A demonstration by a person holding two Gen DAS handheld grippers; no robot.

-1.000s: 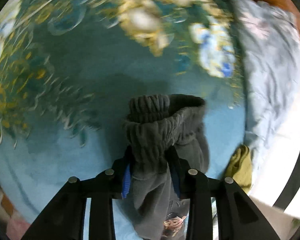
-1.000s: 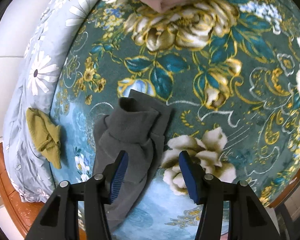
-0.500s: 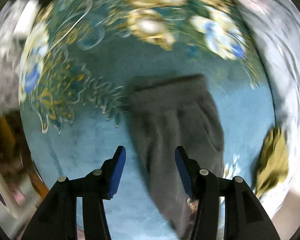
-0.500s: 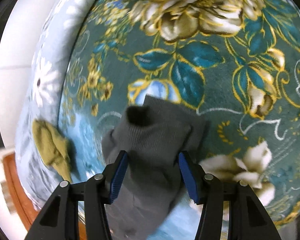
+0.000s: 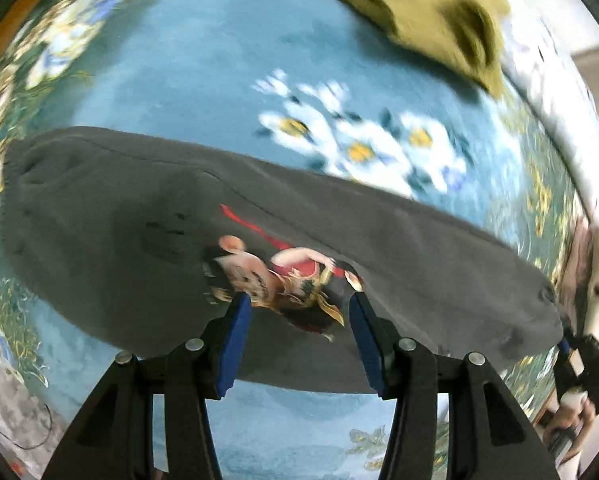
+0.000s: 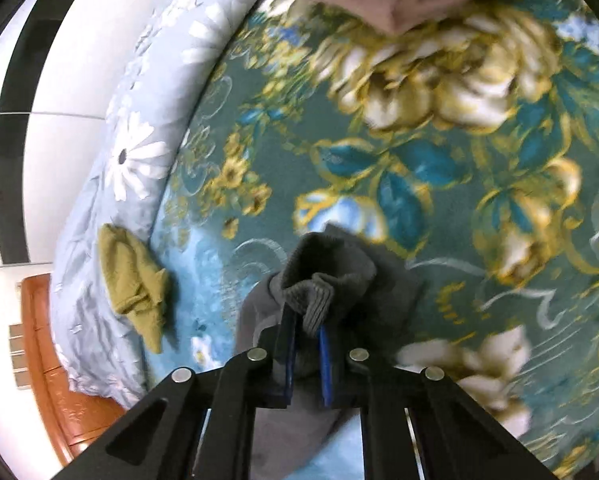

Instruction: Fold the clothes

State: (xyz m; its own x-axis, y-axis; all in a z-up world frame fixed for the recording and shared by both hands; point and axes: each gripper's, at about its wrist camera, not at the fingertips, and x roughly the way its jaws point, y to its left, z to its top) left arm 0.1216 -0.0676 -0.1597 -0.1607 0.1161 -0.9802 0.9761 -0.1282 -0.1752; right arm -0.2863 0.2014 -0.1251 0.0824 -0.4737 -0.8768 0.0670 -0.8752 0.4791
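Dark grey trousers (image 5: 131,248) with a cartoon print (image 5: 275,280) lie stretched across the floral blanket (image 5: 203,64). My left gripper (image 5: 299,320) is open just above the print, holding nothing. In the right wrist view my right gripper (image 6: 305,348) is shut on the ribbed cuff of the grey trousers (image 6: 319,276), which bunches up above the blue pads (image 6: 324,364). The right gripper also shows at the far right edge of the left wrist view (image 5: 579,364).
An olive-green garment (image 5: 431,12) lies crumpled on the blanket's edge, also seen in the right wrist view (image 6: 133,276). A pale blue daisy-print quilt (image 6: 131,152) runs along the left. Pink folded clothes (image 6: 411,4) lie at the far end. A wooden bed frame (image 6: 55,372) shows lower left.
My left gripper let go of the trousers' waistband, opened and swung over the laid-out trousers. My right gripper moved onto the cuff and shut on it.
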